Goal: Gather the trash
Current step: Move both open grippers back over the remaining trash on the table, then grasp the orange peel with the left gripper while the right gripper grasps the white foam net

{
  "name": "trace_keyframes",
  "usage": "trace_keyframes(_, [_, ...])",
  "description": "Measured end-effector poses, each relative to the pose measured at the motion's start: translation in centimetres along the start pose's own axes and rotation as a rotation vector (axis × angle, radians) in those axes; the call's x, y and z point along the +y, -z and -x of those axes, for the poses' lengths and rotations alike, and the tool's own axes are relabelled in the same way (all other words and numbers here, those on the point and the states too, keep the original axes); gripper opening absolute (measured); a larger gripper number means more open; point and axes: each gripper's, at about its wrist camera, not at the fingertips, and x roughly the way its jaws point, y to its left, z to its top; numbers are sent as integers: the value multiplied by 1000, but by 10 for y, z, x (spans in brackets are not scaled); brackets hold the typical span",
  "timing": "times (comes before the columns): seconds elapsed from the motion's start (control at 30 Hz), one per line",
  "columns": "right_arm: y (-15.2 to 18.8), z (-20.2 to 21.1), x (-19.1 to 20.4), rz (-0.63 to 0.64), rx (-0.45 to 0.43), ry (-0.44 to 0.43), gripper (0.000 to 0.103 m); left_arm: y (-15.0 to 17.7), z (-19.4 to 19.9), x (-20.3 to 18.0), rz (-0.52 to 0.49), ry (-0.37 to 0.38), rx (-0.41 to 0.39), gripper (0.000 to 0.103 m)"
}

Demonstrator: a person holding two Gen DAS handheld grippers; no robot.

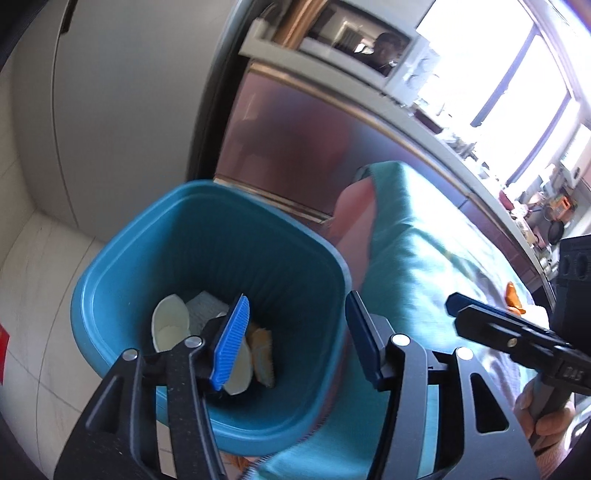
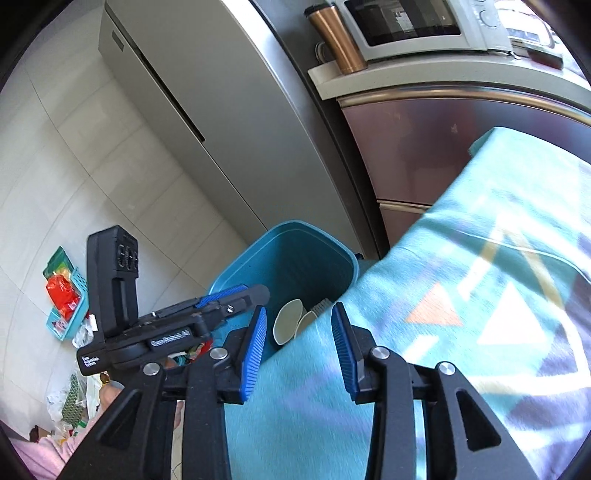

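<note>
A teal trash bin (image 1: 110, 273) stands on the floor beside the table; it also shows in the right wrist view (image 2: 295, 251). Inside lie cream egg-shaped shells (image 1: 168, 325), a grey-white pad (image 1: 205, 308) and orange scraps (image 1: 262, 354). My left gripper (image 1: 295, 339) is open and empty over the bin's mouth. My right gripper (image 2: 299, 350) is open and empty over the table edge next to the bin; it shows in the left wrist view (image 1: 480, 317). An orange scrap (image 1: 513, 297) lies on the teal tablecloth (image 1: 424, 240).
A steel fridge (image 2: 221, 110) and a reddish cabinet (image 2: 424, 147) stand behind the bin, with a microwave (image 2: 406, 26) and copper tumbler (image 2: 336, 40) on top. A teal basket with red packets (image 2: 64, 291) and loose wrappers lie on the floor at left.
</note>
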Motion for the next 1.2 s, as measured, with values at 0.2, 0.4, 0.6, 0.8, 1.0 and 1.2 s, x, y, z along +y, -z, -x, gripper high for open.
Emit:
trace_keyframes(0.2, [17, 41, -10, -14, -72, 11, 35, 2, 30, -42, -105, 80, -64, 59])
trace_keyframes(0.4, [33, 92, -25, -42, -155, 66, 35, 11, 39, -93, -200, 192, -64, 61])
trace_keyframes(0.6, [55, 147, -50, -114, -248, 150, 35, 25, 24, -154, -310, 284, -18, 61])
trace_keyframes(0.8, [86, 194, -77, -214, -330, 256, 35, 43, 3, -215, -408, 349, 38, 61])
trace_keyframes(1.0, [114, 242, -103, -296, -413, 375, 36, 54, -22, -260, -485, 377, 86, 61])
trace_keyframes(1.2, [126, 279, -124, -340, -494, 478, 36, 55, -50, -298, -548, 373, 127, 61])
